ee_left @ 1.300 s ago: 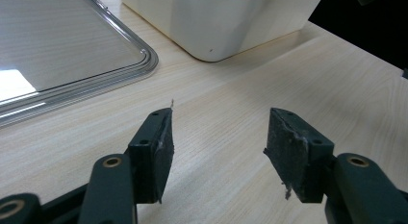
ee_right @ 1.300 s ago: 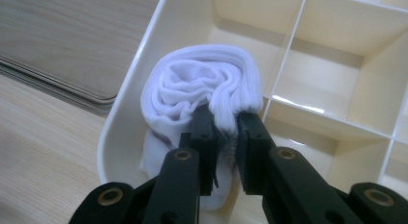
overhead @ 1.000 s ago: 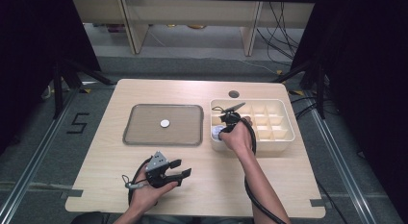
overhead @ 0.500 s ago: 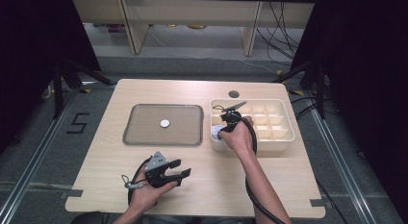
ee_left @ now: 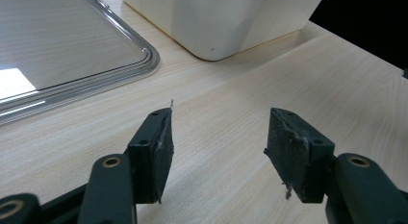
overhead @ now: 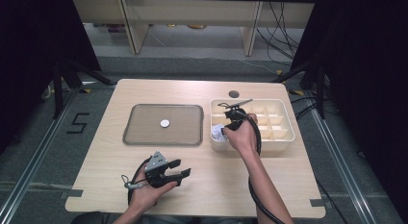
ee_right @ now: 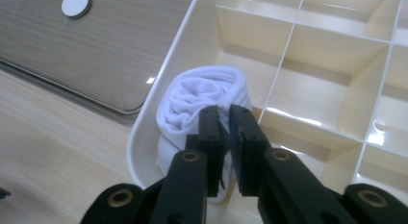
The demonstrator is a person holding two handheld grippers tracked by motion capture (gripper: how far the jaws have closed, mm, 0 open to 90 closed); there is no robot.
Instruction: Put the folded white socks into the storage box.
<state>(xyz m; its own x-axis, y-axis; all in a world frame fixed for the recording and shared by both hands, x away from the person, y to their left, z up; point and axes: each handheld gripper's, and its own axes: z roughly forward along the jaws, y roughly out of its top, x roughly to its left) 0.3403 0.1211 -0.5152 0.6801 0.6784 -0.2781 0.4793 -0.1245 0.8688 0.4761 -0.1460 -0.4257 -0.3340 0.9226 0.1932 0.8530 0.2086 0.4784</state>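
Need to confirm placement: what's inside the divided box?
A rolled white cloth stands in a corner compartment of the divided box, pinched by the right gripper. Other visible compartments are empty; the cloth's base is hidden.

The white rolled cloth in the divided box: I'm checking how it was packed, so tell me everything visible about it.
The white rolled cloth looks like soft ribbed knit fabric, perhaps a sock, wound into a spiral bundle. It sits in the near corner compartment of the cream divided box, on the side nearest the tray, rising above the rim. The right hand-held gripper pinches a fold of its edge, jaws nearly together.

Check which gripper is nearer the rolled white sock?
Right. The right gripper is over the divided bin, jaws nearly shut on the rolled white sock. The left gripper rests open on the table's near edge, well apart.
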